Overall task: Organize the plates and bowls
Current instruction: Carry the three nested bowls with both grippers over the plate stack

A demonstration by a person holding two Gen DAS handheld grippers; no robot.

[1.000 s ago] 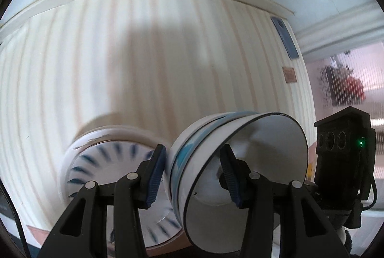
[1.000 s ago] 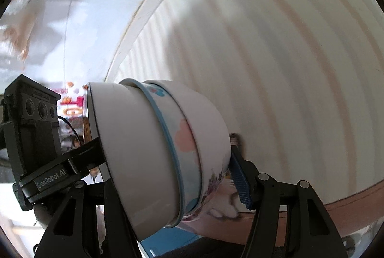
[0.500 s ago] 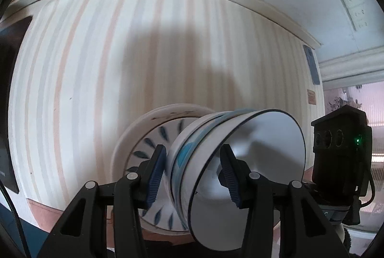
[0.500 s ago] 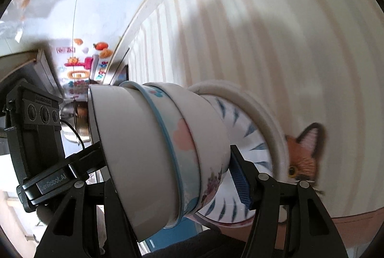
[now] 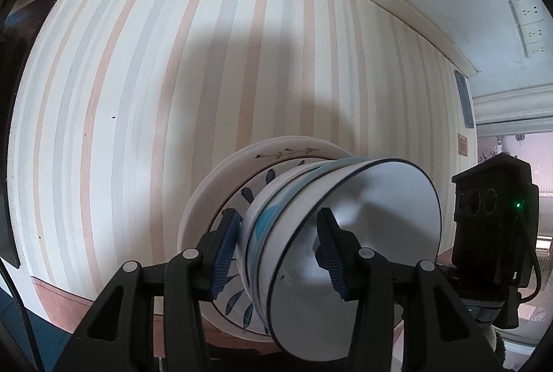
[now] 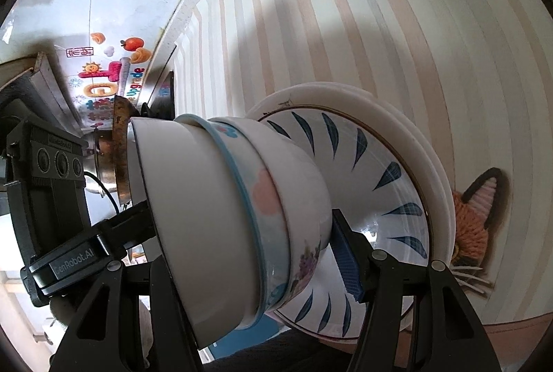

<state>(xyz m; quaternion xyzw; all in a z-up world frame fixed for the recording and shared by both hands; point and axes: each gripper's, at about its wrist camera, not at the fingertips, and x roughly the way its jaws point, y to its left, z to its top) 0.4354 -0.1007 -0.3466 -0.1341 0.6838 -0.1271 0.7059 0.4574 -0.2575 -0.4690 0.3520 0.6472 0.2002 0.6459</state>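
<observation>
White nested bowls (image 5: 345, 233) in both tongs, over stacked plates (image 6: 387, 164).

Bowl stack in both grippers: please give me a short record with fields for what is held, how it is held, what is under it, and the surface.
held: stack of three nested bowls
left gripper: shut on the stack wall, one finger inside the top bowl
right gripper: shut on the opposite wall
under the stack: blue-leaf plate on white plates; contact between stack and plate cannot be told
surface: striped tablecloth
beside plates: fox coaster
</observation>
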